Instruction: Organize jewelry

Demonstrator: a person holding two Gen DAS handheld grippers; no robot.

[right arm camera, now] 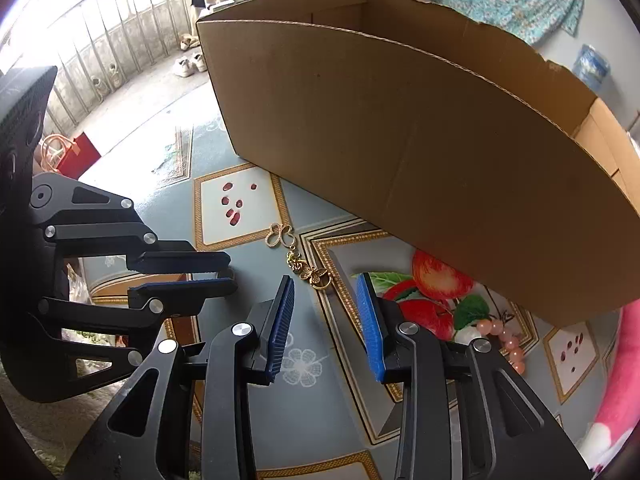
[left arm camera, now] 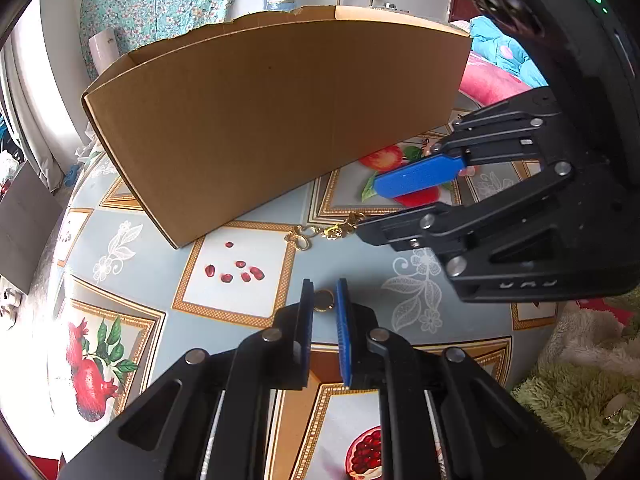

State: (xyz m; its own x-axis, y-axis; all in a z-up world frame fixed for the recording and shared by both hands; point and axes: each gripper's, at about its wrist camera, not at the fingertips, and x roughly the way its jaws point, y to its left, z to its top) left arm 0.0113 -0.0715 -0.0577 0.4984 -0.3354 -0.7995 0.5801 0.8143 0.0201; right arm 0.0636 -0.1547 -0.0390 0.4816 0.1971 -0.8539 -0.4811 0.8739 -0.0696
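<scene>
Left tongs (left arm camera: 325, 294) narrowly parted around gold ring (left arm camera: 323, 300); right tongs (right arm camera: 325, 286) wide, empty.

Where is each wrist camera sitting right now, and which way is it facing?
Left wrist: on the left gripper, looking forward and down at a gold ring between its fingers; right gripper enters from the right.
Right wrist: on the right gripper, facing the gold butterfly chain; left gripper shows at left.
Shared: cardboard box, chain, patterned tablecloth.

Matt corrugated cardboard box (left arm camera: 272, 120); shiny, seemingly metal gold chain (right arm camera: 300, 258).
</scene>
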